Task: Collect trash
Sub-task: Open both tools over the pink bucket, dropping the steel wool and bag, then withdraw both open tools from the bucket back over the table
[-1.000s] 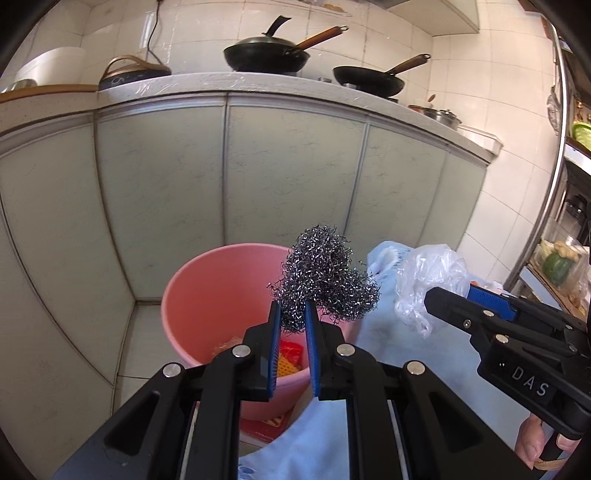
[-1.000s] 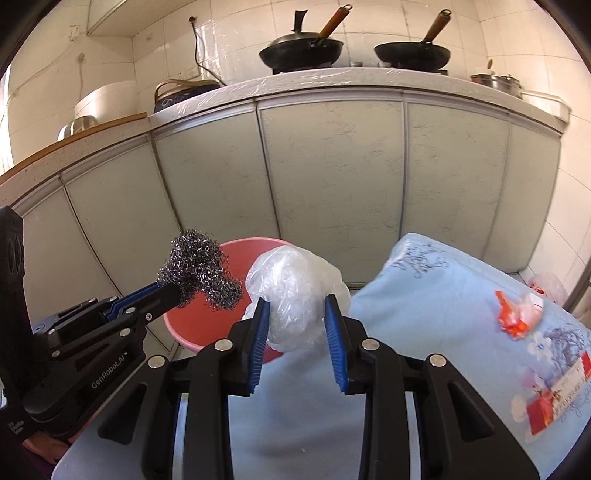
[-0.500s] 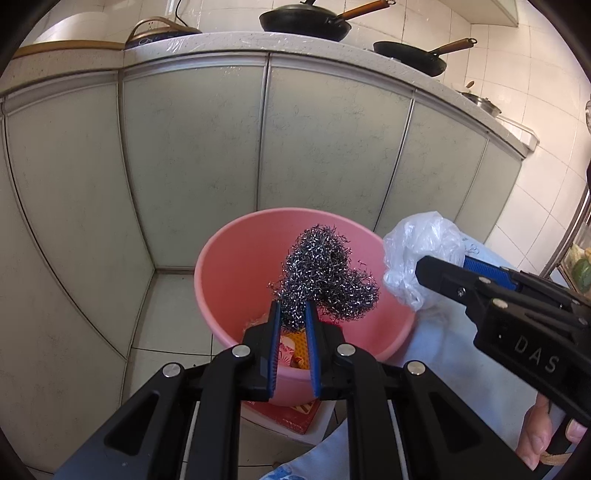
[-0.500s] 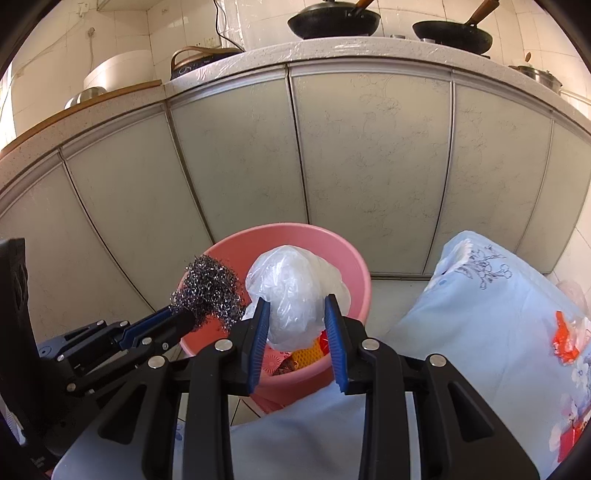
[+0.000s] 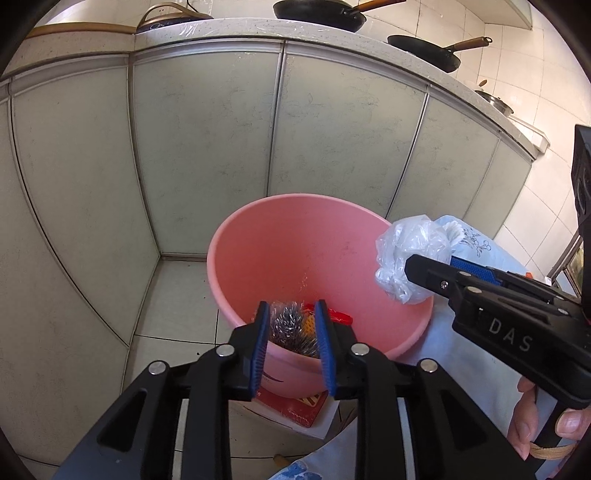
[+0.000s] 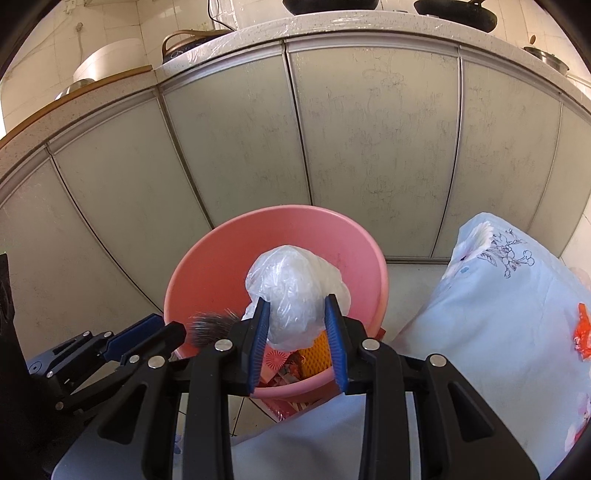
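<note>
Jaws of left gripper (image 5: 291,332) opening above pink basin (image 5: 391,236), steel-wool scourer (image 5: 288,325) loose inside. Right gripper (image 6: 297,328) pinching crumpled plastic bag (image 6: 295,291) over same basin: light, soft, slippery; best squeezed mid-bulge.

A: Bright daylight fills both views. Glare sits on the wall tiles (image 5: 461,22) far right and on the counter edge (image 6: 332,27).

B: Sharp?

A: Mostly. The steel wool (image 6: 212,325) is streaked with motion blur in the right view. The cupboard doors (image 5: 207,147) bow strongly, the corners go black, and the white bag (image 6: 295,295) gleams.
</note>
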Tool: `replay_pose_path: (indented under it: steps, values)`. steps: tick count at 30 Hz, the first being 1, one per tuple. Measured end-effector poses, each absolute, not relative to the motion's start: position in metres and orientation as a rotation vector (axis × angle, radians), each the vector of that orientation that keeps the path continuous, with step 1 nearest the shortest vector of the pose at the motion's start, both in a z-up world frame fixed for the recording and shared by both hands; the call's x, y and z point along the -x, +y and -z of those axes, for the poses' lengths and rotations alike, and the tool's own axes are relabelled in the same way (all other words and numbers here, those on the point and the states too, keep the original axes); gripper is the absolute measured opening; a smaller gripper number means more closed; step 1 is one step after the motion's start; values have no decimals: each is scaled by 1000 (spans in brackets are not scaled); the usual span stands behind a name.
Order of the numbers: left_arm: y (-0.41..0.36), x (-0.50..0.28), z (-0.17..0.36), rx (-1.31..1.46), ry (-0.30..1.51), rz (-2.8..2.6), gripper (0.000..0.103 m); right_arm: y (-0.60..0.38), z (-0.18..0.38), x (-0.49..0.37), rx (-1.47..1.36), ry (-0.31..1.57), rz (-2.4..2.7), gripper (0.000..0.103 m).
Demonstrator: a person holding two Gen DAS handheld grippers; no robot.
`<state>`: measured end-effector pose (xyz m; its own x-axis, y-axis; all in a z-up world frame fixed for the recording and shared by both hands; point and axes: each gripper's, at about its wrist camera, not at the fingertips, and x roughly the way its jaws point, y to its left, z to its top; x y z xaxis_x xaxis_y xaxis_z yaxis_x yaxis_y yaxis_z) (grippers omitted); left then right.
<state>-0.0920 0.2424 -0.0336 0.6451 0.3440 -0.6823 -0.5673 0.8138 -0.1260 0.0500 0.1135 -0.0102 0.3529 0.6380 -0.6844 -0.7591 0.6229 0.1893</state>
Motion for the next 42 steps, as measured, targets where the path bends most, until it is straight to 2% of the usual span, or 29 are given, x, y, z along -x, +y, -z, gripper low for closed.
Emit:
replay_pose_path:
  steps: [2, 5, 10, 21, 28, 42]
  values:
    - [243, 93, 33, 347, 689, -535, 32, 113, 12, -52, 163, 814, -913, 32]
    - [243, 95, 31, 348, 684, -539, 33, 111, 12, -53, 140, 818, -923, 38]
    - [242, 97, 29, 346, 683, -540, 33, 107, 9, -52, 126, 807, -938, 42]
    - [230, 99, 17, 325, 672, -524, 33, 74, 2, -42, 105, 789, -907, 42]
    - [214, 99, 9, 310, 662, -491, 45, 40, 0, -34, 89, 789, -866, 42]
    - [172, 90, -6, 242, 667, -399, 48, -54, 12, -27, 36, 835, -671, 42]
